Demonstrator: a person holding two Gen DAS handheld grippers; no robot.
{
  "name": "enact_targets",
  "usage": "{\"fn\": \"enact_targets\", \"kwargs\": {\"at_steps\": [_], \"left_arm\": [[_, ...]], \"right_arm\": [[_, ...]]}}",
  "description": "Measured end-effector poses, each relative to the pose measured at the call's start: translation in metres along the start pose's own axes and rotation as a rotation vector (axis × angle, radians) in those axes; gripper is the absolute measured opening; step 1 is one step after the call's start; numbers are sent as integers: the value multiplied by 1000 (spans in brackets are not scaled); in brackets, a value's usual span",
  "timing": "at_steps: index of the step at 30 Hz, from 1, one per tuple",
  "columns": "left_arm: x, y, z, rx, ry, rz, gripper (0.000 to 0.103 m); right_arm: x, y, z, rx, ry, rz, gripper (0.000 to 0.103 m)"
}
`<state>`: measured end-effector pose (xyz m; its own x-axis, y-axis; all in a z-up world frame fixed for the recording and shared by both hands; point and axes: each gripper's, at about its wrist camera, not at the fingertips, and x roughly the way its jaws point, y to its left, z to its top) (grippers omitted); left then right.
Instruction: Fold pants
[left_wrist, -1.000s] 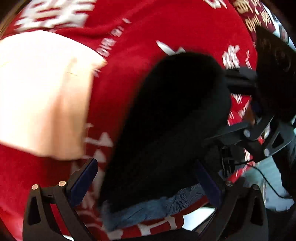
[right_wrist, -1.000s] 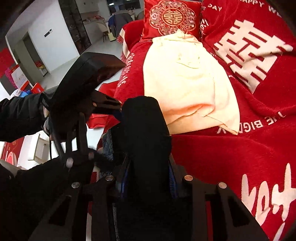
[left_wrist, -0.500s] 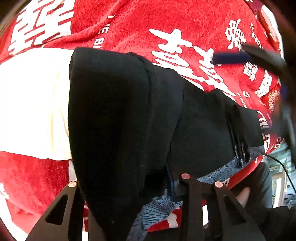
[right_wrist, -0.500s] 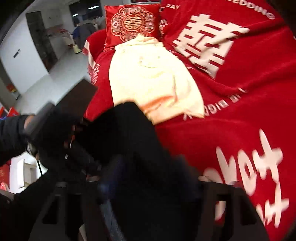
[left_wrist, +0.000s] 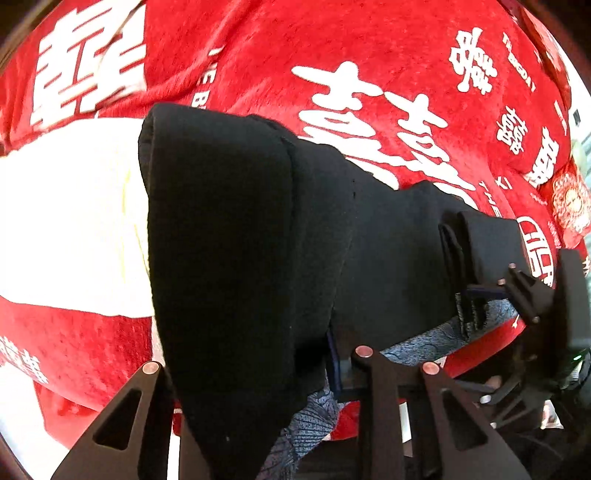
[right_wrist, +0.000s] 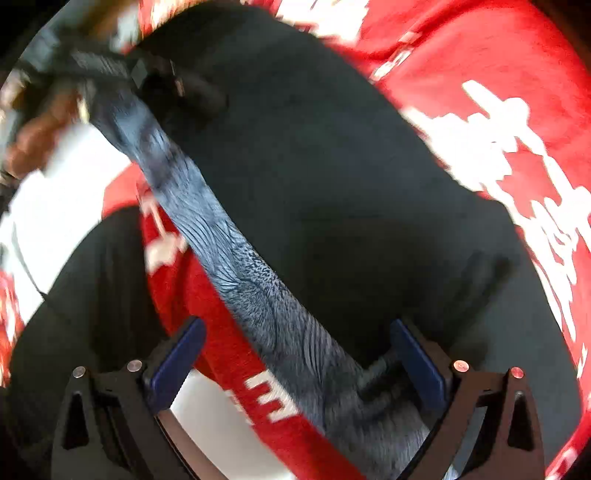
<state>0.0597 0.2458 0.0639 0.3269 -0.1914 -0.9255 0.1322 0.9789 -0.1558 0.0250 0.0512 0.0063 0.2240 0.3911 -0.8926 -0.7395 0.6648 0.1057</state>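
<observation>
Black pants (left_wrist: 258, 236) lie folded into a thick band across a red bedspread (left_wrist: 369, 55) printed with white characters, running from near left to far right; a grey-blue fleecy lining (right_wrist: 266, 280) shows along their near edge; a cream blanket (left_wrist: 66, 229) lies on the bedspread to the left, partly under the pants. The left gripper (left_wrist: 251, 373) is clamped on the near left end of the pants, fabric bunched between its fingers; the right gripper (right_wrist: 295, 358) stands with its jaws spread wide around the near edge, gripping nothing. The pants look soft, bulky and limp, likely to sag and slide apart; pinching all layers at a folded edge seems the safest hold.
</observation>
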Motion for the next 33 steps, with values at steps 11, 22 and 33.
{"fn": "enact_targets", "kwargs": {"at_steps": [11, 22, 33], "left_arm": [[-44, -56, 20, 73, -45, 16, 31], [-53, -148, 52, 214, -46, 65, 30], [-34, -235, 55, 338, -34, 121, 27]], "right_arm": [[48, 31, -14, -210, 40, -282, 103], [12, 53, -30, -191, -27, -146, 103], [-103, -49, -116, 173, -163, -251, 103]]}}
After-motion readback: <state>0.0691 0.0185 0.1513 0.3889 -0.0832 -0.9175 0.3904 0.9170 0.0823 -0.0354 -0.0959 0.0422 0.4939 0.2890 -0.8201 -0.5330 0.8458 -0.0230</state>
